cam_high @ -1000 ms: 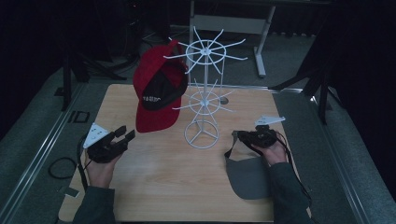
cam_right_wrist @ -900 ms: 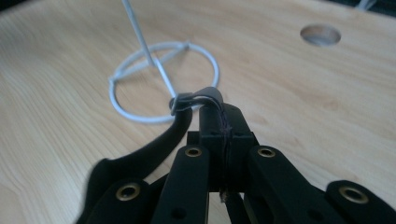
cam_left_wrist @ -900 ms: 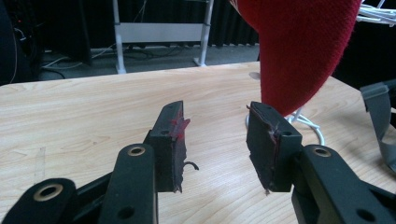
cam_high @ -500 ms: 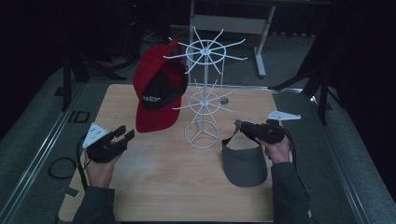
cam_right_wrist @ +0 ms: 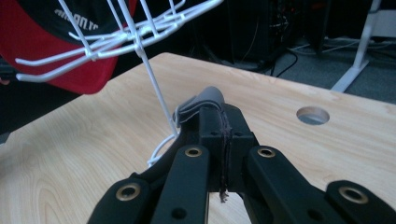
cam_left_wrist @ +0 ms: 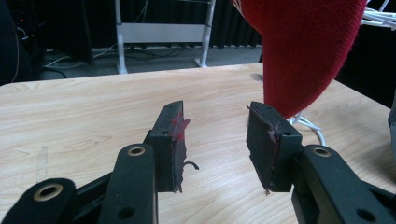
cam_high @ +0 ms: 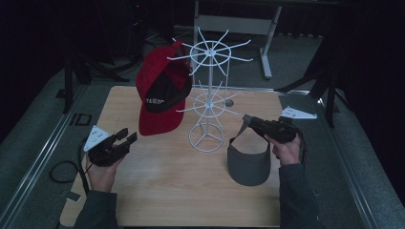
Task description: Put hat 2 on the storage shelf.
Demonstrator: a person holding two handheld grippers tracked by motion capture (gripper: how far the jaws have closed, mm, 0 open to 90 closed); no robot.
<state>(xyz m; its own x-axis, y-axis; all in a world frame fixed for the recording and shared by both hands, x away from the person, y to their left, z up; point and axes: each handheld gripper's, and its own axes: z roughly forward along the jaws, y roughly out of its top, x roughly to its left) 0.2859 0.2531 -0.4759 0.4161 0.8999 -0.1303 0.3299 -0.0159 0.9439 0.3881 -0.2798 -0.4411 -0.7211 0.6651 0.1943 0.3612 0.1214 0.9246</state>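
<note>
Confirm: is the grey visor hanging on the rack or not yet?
Not yet. The grey visor hangs from the shut right gripper, beside the white rack, touching none of its arms.

L black two-jaw gripper (cam_high: pixel 125 138) low, jaws apart, empty; R black two-jaw gripper (cam_high: pixel 247 119) raised, jaws clamped tight.

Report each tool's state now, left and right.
Left tool: open, holding nothing, over the table.
Right tool: closed on the strap of the grey visor, lifting it beside the white wire rack.
</note>
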